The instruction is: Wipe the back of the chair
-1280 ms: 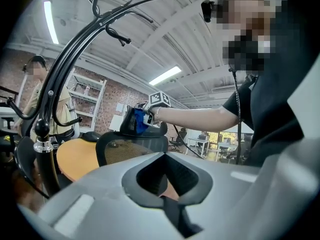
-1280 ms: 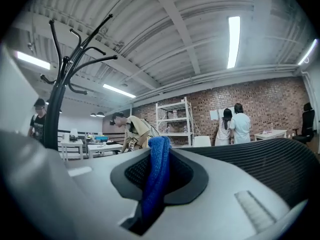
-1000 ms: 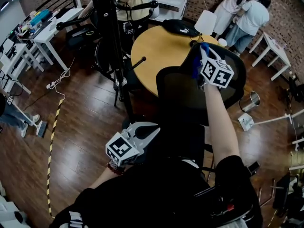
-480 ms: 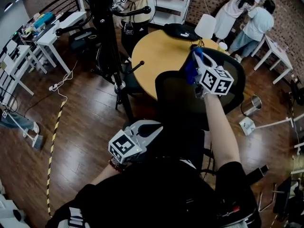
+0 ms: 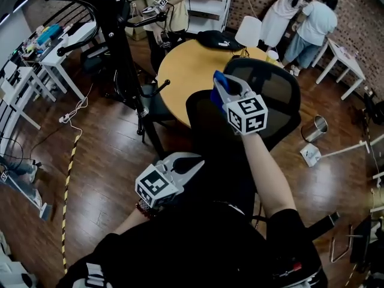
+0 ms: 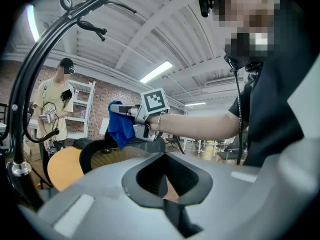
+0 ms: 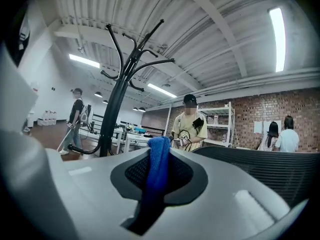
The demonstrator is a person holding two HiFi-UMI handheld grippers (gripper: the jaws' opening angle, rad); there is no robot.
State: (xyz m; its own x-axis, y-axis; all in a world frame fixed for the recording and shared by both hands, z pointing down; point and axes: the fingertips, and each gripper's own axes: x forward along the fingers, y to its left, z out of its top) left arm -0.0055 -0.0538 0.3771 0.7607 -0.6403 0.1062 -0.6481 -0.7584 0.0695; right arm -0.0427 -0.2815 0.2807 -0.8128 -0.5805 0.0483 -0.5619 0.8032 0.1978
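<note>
Right claw (image 5: 222,86) is clamped on the blue rag (image 5: 215,96) up at the chair back's (image 5: 271,98) top edge. Left claw (image 5: 191,164) is closed on nothing, down low. I'd guess the wipe's underway, with most of the mesh left.

Looked steeply down from the head onto chair (image 5: 207,122) and round worktop (image 5: 180,71). Rode the left claw (image 5: 193,162) and right claw (image 5: 219,84), facing outward along the jaws; shared chair and coat stand (image 5: 123,59).
</note>
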